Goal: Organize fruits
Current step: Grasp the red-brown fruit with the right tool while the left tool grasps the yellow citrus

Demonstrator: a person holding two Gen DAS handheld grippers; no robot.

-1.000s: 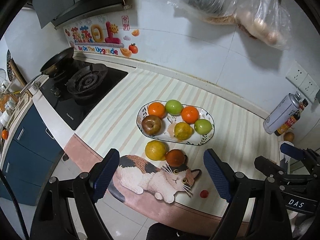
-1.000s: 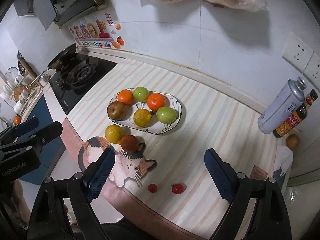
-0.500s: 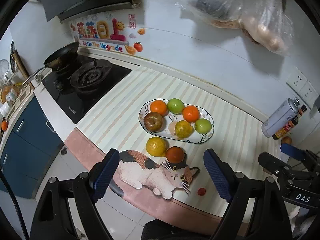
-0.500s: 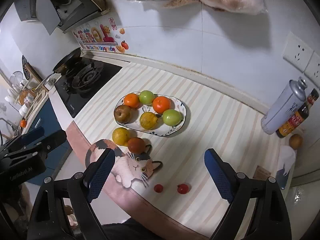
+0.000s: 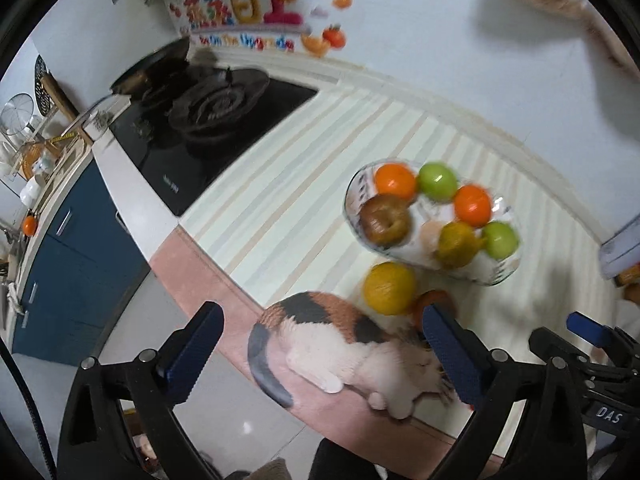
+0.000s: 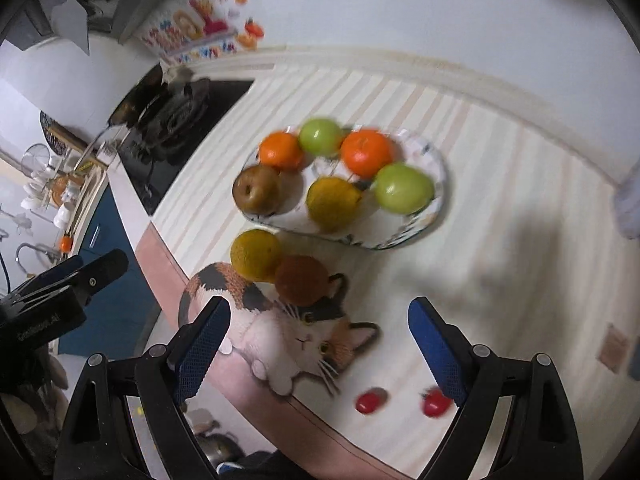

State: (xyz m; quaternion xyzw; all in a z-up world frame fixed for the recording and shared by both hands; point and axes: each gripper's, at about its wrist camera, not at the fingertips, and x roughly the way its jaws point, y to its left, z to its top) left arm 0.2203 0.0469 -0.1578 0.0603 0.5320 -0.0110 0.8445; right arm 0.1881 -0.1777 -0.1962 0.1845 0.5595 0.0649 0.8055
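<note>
An oval patterned plate (image 6: 434, 204) (image 5: 354, 200) on the striped counter holds several fruits: two oranges, two green apples, a brown pear (image 6: 257, 190) and a yellow pear. In front of it lie a yellow fruit (image 6: 256, 255) (image 5: 389, 288) and a red-brown fruit (image 6: 302, 280) (image 5: 434, 300), half hidden by my left finger, at the cat mat's edge. Two small red tomatoes (image 6: 370, 400) lie near the counter's front edge. My left gripper (image 5: 320, 356) and my right gripper (image 6: 318, 350) are open and empty, above the cat mat in front of the fruit.
A cat-picture mat (image 6: 296, 332) (image 5: 340, 344) lies at the counter's front. A black gas stove (image 5: 208, 120) with a pan stands at the left. Blue cabinets (image 5: 72, 256) lie below left. A spray can (image 5: 622, 244) stands at the right.
Both grippers have come lower and closer to the counter; the plate and loose fruit look larger. The left view has swung left. Both stay open.
</note>
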